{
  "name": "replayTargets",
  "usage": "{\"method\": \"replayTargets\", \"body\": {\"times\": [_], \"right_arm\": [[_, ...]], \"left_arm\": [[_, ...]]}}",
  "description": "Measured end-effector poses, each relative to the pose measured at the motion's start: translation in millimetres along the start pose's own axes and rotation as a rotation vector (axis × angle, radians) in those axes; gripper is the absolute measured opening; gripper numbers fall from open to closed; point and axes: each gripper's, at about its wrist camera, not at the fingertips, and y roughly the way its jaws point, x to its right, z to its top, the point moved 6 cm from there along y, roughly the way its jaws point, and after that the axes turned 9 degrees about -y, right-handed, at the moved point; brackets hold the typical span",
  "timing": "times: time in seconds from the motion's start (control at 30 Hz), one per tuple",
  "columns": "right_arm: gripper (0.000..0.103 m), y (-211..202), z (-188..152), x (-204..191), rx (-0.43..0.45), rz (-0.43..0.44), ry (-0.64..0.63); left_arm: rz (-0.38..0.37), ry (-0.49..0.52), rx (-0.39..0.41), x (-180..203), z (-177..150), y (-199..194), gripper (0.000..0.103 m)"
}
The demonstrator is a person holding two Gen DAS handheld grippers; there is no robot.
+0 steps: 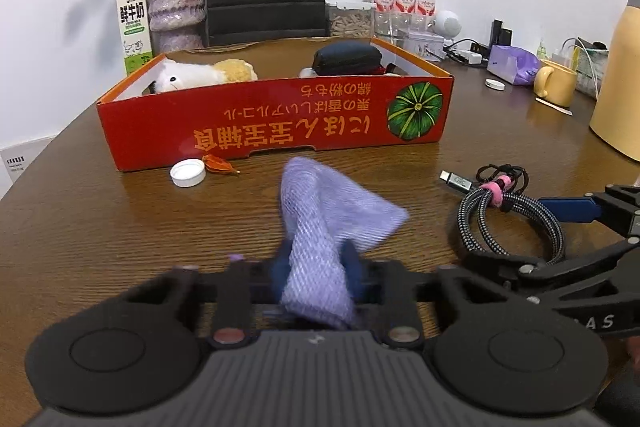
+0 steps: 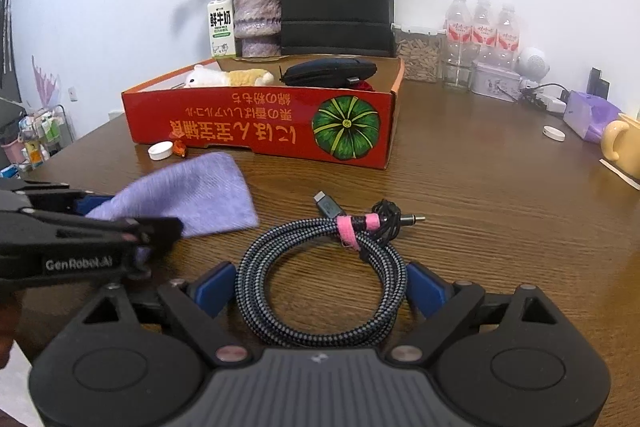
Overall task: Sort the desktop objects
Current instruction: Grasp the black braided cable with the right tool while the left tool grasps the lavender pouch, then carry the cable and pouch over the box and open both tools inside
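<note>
Wood table (image 2: 480,187), white wall; left claw (image 1: 316,267) grips cloth (image 1: 320,211), right claw (image 2: 320,291) open.

both wrist views look low and close across the table (image 1: 120,227) toward the red box (image 1: 276,115); each catches the other's claw

path to red box (image 1: 276,115): open table (image 1: 100,227) | obstacles: white cap (image 1: 187,173), orange pod (image 1: 219,165) (box front)

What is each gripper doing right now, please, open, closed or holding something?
Left gripper: closed on the purple cloth.
Right gripper: open, its fingers on either side of the coiled braided cable, not pressing on it.
</note>
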Motion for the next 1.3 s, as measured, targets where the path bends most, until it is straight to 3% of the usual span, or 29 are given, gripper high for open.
{"method": "replayTargets", "body": {"times": [0.1, 0.2, 0.3, 0.57, 0.8, 1.07, 1.3], "right_arm": [[0.1, 4.2, 1.7, -1.1, -0.019, -0.017, -0.01], [0.1, 8.9, 4.8, -0.3, -0.032, -0.018, -0.007], [0.09, 9.7, 7.2, -1.2, -0.012, -0.004, -0.014], [0.088, 0.2, 6.9, -7.9, 0.026, -0.024, -0.03], [0.088, -12.2, 23.1, -11.4, 0.082, -0.043, -0.044], [0.088, -19.4, 74.2, -17.2, 0.185, -0.067, -0.083], [0.088, 6.2, 137.5, -19.8, 0.258, -0.091, -0.102]], "left_arm": [[-0.002, -0.005, 0.008, -2.0, -0.5, -1.0, 0.019], [-0.006, -0.011, 0.012, -3.5, -0.9, -1.9, 0.019], [-0.017, -0.016, 0.015, -5.1, -1.0, -2.8, 0.019], [-0.046, -0.032, 0.044, -10.4, 2.4, -11.0, 0.019], [-0.071, -0.03, 0.117, -13.4, 18.1, -28.5, 0.018], [-0.09, -0.008, 0.266, -20.0, 69.2, -45.9, 0.018], [-0.07, -0.018, 0.346, -43.6, 124.0, -21.0, 0.018]]}}
